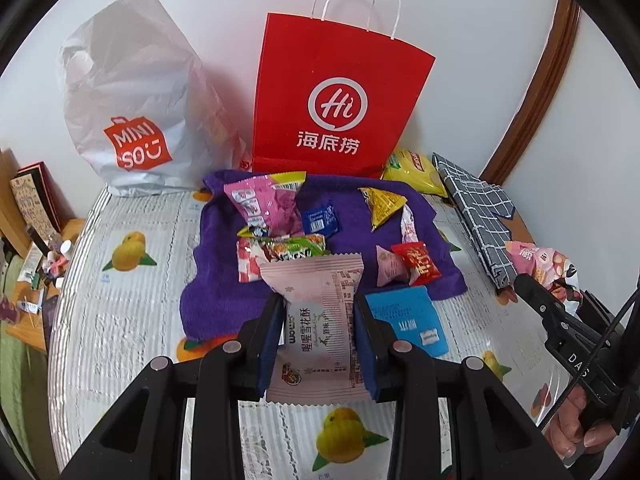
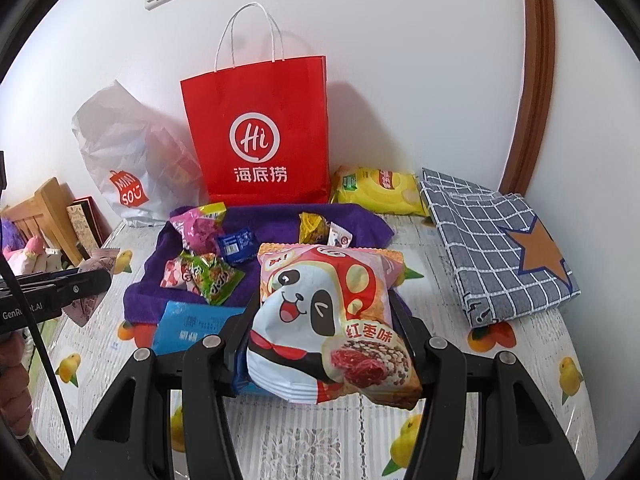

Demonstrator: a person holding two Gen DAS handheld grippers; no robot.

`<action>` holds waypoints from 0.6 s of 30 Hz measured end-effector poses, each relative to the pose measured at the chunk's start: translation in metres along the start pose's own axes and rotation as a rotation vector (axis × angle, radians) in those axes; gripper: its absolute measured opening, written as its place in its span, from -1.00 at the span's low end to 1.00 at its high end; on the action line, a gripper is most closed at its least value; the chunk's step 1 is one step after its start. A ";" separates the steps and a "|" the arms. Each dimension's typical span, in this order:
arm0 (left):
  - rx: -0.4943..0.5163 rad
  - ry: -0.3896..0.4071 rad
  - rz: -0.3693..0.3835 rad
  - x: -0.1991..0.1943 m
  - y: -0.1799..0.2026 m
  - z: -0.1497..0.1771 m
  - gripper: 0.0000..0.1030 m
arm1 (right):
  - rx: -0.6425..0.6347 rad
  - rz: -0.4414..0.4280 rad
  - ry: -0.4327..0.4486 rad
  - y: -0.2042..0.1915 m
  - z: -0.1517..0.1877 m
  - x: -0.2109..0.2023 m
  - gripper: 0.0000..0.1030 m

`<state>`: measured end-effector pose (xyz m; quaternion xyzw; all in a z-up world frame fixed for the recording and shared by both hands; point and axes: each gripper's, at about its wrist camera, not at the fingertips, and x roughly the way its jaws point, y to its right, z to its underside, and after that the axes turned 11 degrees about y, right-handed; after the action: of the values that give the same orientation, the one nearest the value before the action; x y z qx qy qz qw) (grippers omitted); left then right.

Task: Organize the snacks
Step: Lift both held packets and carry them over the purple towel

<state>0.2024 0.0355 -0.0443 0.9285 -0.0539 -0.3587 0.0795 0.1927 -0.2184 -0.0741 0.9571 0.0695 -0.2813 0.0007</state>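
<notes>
Bags first: red paper bag [image 2: 260, 136] upright at wall, stiff, open-topped, likely drop target. Panda snack pack [image 2: 326, 320] is puffy, light, crushable, slick film; right hand-held gripper [image 2: 320, 344] clamped across its mid-body above worktop [image 2: 520, 360]. Pink nougat pack [image 1: 318, 328] is flatter, light, soft; left hand-held gripper [image 1: 318, 344] pinches both long edges. Grip w/ mild force, avoid seams.

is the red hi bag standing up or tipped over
Standing up. The red paper bag sits on its base against the wall behind the purple towel, with both white handles rising above its top edge in both wrist views.
</notes>
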 end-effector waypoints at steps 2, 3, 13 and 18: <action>-0.003 0.000 0.002 0.002 -0.001 -0.003 -0.36 | 0.001 -0.001 0.002 -0.001 -0.003 0.004 0.08; -0.007 -0.002 0.007 0.003 -0.001 -0.005 -0.36 | 0.003 -0.002 0.003 -0.001 -0.005 0.006 0.08; -0.009 0.003 -0.003 0.015 -0.007 -0.020 -0.36 | 0.004 -0.014 -0.001 -0.005 -0.015 0.027 0.08; -0.011 0.010 -0.010 0.023 -0.012 -0.030 -0.36 | 0.013 -0.008 -0.005 -0.004 -0.021 0.039 0.08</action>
<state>0.2401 0.0466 -0.0393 0.9301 -0.0468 -0.3548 0.0829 0.2363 -0.2086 -0.0773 0.9561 0.0716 -0.2842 -0.0065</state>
